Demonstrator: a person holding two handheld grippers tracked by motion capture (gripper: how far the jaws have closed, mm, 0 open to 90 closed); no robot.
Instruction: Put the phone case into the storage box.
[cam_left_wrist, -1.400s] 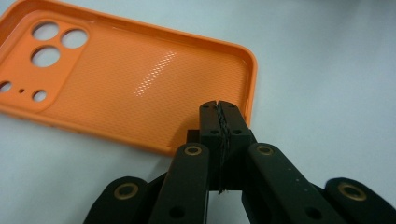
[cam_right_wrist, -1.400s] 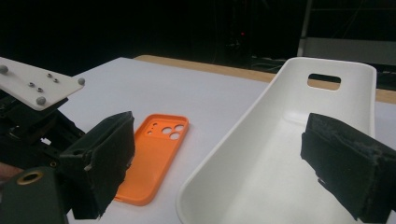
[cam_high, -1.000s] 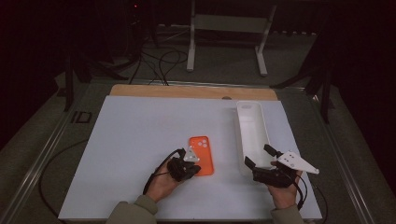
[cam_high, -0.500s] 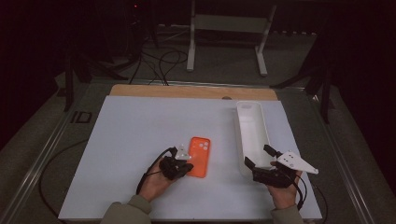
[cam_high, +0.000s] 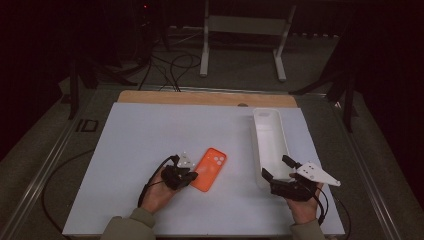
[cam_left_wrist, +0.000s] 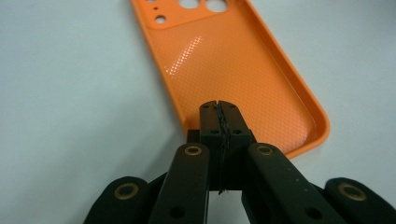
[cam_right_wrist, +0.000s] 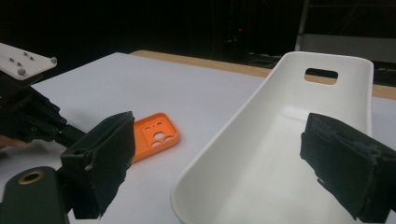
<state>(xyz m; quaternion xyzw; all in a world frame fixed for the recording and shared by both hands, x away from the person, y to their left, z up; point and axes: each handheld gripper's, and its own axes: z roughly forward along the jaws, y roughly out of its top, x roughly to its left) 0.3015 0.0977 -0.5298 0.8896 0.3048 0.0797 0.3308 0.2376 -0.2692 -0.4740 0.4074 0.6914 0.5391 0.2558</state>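
My left gripper (cam_high: 186, 176) is at the near end of the orange phone case (cam_high: 210, 169), and its two jaws are pressed together with nothing between them; in the left gripper view the closed tips (cam_left_wrist: 219, 122) lie over the lower edge of the case (cam_left_wrist: 238, 70), but I cannot tell if they touch it. The case lies open side up on the white table (cam_high: 150, 135), in the near middle part, with its camera holes at the far end. Compared with one second ago, the case is not in the same position: before it lay almost straight, and now it is turned, so its far end leans toward the right and its near end points toward my left hand. My left hand is also a little more to the left and nearer to me than before. My right gripper (cam_high: 281, 175) is in the same place as before, at the near end of the long white tray (cam_high: 270, 137), with its jaws wide apart and holding nothing; in the right gripper view the near rim of the tray (cam_right_wrist: 280, 154) is between the two pads (cam_right_wrist: 105, 154). The tray stands to the right of the case, well apart from it, and has not moved.
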